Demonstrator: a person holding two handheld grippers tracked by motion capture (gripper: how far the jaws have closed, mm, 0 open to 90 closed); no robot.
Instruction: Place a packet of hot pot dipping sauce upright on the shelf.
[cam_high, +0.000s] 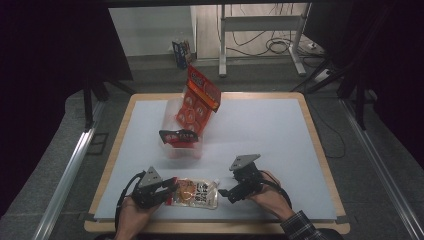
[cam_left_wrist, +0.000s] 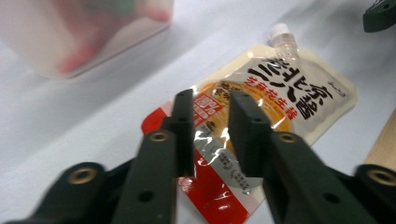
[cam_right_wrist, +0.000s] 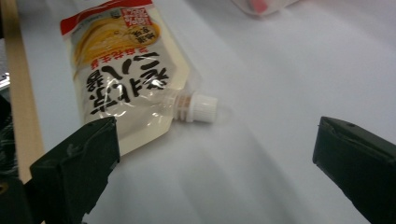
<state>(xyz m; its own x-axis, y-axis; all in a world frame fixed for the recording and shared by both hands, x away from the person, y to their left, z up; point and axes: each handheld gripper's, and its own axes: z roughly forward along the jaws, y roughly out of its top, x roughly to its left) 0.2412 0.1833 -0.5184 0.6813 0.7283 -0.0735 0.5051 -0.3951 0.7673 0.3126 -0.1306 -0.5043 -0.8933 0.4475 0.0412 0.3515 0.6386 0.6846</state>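
A flat spouted sauce pouch (cam_high: 196, 193) (cam_left_wrist: 289, 93) (cam_right_wrist: 116, 65) lies on the white mat near the front edge, with its white cap (cam_right_wrist: 201, 107) pointing right in the high view. My left gripper (cam_high: 172, 187) (cam_left_wrist: 210, 100) is at the pouch's red left end. Its jaws stand a narrow gap apart over it, crinkled film shows between them, and the pads do not visibly clamp it. My right gripper (cam_high: 225, 192) (cam_right_wrist: 217, 126) hovers just right of the cap. It is wide open with bare mat between its fingers.
A clear plastic bin (cam_high: 172, 150) (cam_left_wrist: 70, 32) in the middle of the mat holds orange-red snack packs (cam_high: 197, 100) that stick up out of it, plus a dark packet (cam_high: 177, 136). The table's wooden rim (cam_high: 320, 150) frames the mat. Cables lie on the floor beyond.
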